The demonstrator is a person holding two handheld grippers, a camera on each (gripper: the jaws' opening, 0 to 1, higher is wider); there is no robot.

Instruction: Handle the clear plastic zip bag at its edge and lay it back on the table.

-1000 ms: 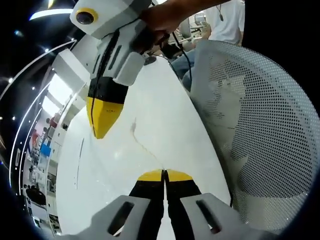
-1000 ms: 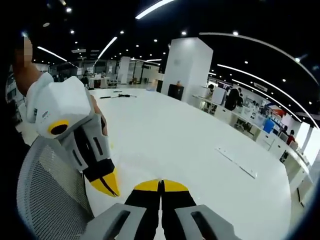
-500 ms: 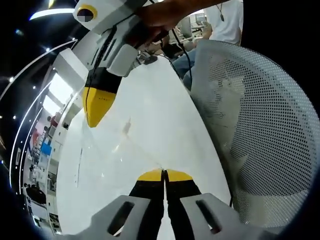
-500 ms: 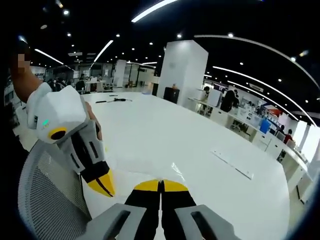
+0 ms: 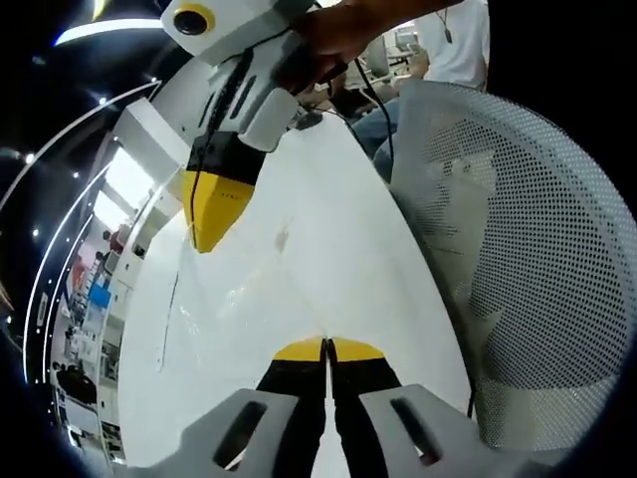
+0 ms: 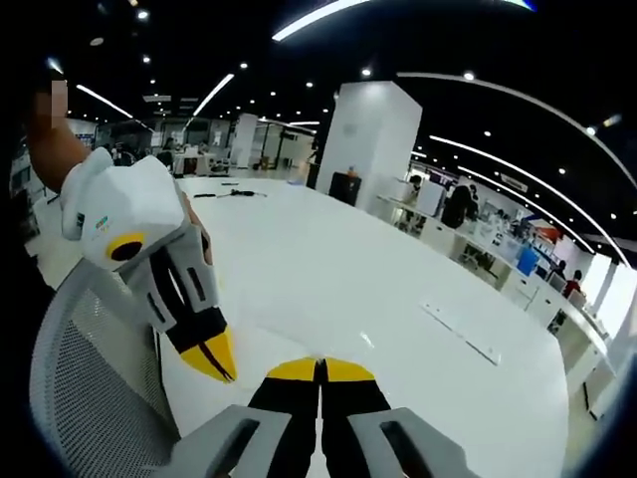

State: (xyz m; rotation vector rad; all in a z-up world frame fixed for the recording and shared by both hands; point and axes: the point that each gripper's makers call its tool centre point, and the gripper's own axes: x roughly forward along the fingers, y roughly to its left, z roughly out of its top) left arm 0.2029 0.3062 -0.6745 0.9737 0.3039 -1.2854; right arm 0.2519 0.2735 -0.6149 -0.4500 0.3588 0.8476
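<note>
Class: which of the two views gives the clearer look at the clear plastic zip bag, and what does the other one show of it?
The left gripper view: the clear plastic zip bag shows creases and glints, stretched between both tongs. The right gripper view gives only a faint shiny film above its own tongs.

A mesh chair back (image 5: 518, 249) is crowding the table's (image 5: 328, 249) near edge beside the left gripper (image 5: 325, 346). The right gripper (image 5: 213, 214) is hanging over the middle. Toward the far edge, a thin strip (image 6: 468, 334) is lying amid open tabletop.

Bright ceiling strips — glare, fisheye-warped edges.
</note>
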